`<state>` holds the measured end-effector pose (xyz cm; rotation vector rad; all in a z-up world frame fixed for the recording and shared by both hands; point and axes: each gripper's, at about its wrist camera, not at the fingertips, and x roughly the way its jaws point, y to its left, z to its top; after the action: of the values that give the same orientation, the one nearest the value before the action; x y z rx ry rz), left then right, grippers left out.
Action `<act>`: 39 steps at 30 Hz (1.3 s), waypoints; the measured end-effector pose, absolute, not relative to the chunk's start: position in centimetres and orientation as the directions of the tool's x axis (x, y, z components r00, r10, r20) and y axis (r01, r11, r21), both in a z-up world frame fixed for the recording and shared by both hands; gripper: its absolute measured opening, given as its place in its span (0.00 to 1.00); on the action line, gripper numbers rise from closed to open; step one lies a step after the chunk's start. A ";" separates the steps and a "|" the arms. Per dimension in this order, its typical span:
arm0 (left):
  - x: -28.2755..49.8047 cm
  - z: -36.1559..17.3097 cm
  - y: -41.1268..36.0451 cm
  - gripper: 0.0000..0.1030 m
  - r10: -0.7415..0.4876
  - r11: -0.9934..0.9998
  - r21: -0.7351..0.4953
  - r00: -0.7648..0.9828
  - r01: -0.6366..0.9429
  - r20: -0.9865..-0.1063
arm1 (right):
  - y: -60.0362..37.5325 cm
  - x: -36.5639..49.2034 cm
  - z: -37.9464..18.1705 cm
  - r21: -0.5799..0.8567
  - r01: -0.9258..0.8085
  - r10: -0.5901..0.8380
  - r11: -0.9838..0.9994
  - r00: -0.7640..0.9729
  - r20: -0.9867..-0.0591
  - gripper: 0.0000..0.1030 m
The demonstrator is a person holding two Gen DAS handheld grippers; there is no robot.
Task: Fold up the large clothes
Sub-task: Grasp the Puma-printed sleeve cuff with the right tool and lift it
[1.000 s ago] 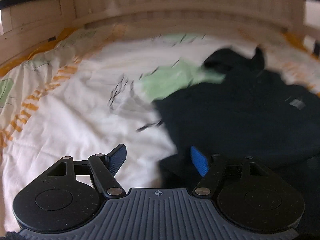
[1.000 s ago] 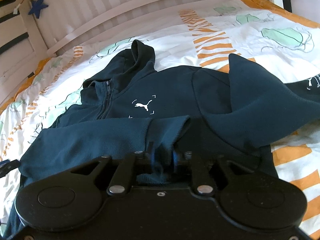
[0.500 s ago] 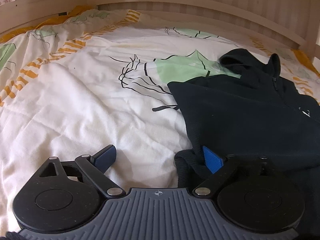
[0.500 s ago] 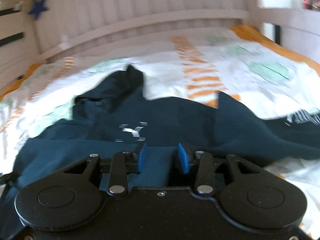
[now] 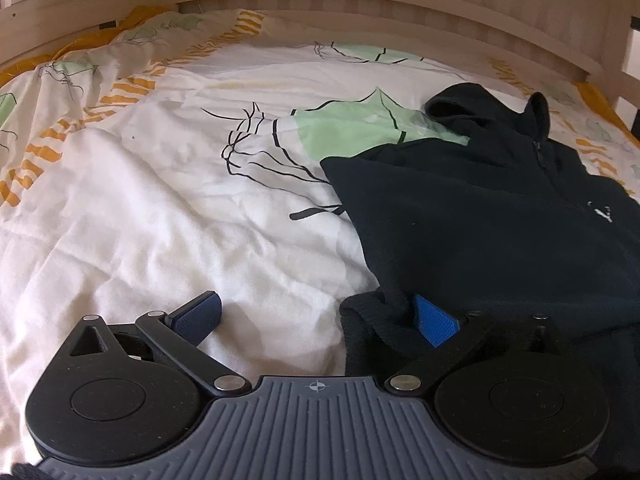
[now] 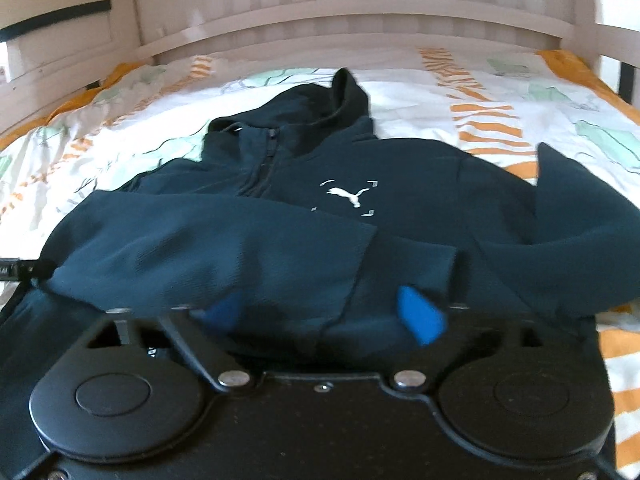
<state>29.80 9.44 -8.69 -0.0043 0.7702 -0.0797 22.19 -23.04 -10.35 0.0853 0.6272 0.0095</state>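
Claws letting go over the hoodie

Your left claw is spreading wide, cuff edge loose between its pads. Dark hoodie lies flat on the bed. Your right claw is opening over the folded sleeve.

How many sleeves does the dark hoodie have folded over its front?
1 for sure: a sleeve lies across the hoodie below its white logo. The other side is bunched up, so I cannot tell.
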 end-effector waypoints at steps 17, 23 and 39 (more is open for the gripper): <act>29.1 -2.9 -1.8 1.00 -0.220 0.967 -0.055 0.711 0.247 -0.668 | -29.9 16.3 -6.9 0.237 0.074 0.088 0.969 0.791 -0.606 0.99; 30.5 -5.3 -6.0 1.00 -0.233 0.961 -0.055 0.691 0.269 -0.684 | -37.9 14.4 -5.7 0.295 0.270 -0.034 0.916 0.788 -0.615 0.99; 30.1 -9.9 -8.2 1.00 -0.200 0.966 -0.013 0.707 0.260 -0.678 | -55.0 13.7 -10.1 0.338 0.635 -0.301 0.694 0.683 -0.666 1.00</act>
<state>30.14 -8.16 -9.92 0.0858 0.7429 -0.2556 13.65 -54.98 -10.07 0.5940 0.6147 -0.5608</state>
